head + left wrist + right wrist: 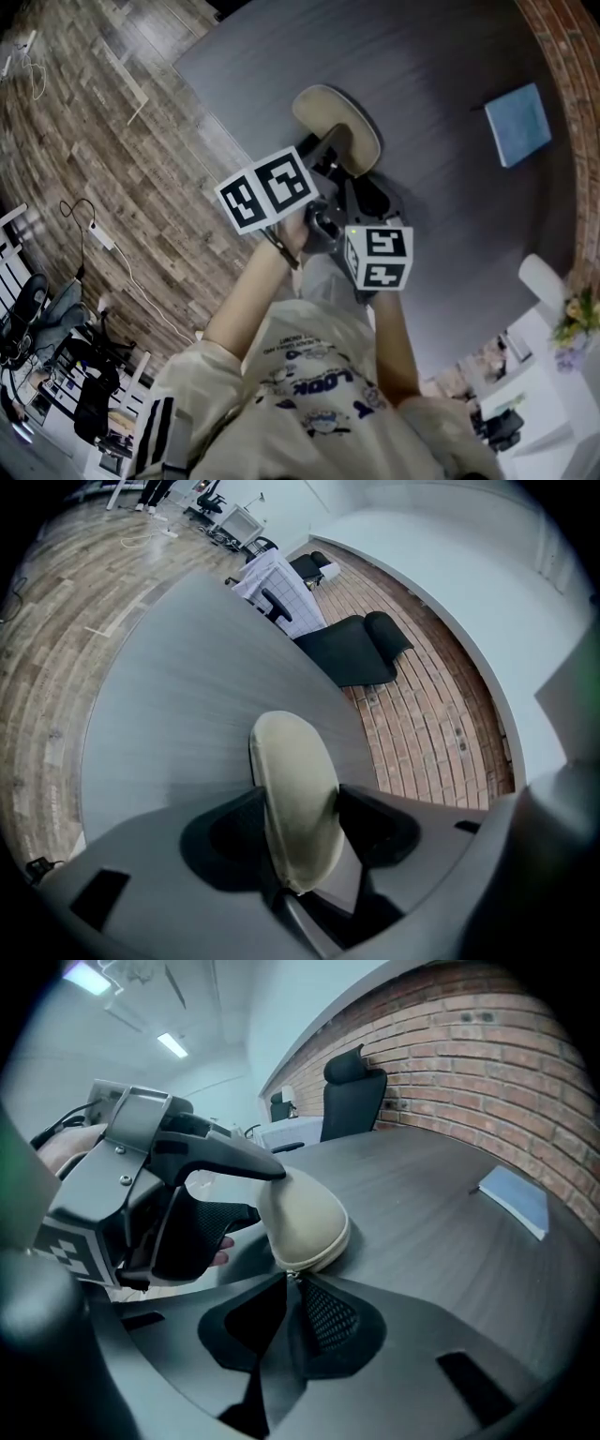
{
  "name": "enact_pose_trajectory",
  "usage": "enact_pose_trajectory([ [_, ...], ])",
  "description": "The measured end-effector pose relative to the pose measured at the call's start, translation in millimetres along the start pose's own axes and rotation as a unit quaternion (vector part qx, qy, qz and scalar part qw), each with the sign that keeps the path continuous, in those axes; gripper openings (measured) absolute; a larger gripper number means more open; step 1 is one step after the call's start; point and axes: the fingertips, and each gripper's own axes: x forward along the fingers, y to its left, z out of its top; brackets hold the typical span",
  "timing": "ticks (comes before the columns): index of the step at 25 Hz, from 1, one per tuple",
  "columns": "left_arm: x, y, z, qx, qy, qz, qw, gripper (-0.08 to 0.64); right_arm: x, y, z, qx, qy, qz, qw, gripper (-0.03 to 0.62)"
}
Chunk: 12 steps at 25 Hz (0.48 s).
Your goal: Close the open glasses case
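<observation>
Nearest, the right gripper (292, 1283) points down at the near end of the glasses case (342, 122). Its jaws are drawn almost together, and the small metal piece pinched at their tips looks like the zipper pull (296, 1276), though it is too small to be sure. Just past it, the left gripper (302, 808) is clamped across the body of the case, one pad pressed against each of its broad sides. The cream, oval case stands on its edge on the grey table (422, 84). In the right gripper view its two halves lie together along the seam. Farther along the table, well apart from the case, lies a blue book (517, 124). Beyond the table's far end stands a black office chair (352, 1091) against a brick wall (469, 1044).
</observation>
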Motion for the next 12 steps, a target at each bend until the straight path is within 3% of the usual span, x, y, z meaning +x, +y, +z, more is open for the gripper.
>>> enact_pose_trajectory([
  [12,0.7,2.4,-0.8,0.024,-0.013,0.013,0.9995,0.288,-5.3,2.0,6.0,0.007,0.006,-0.014,1.0,0.034],
])
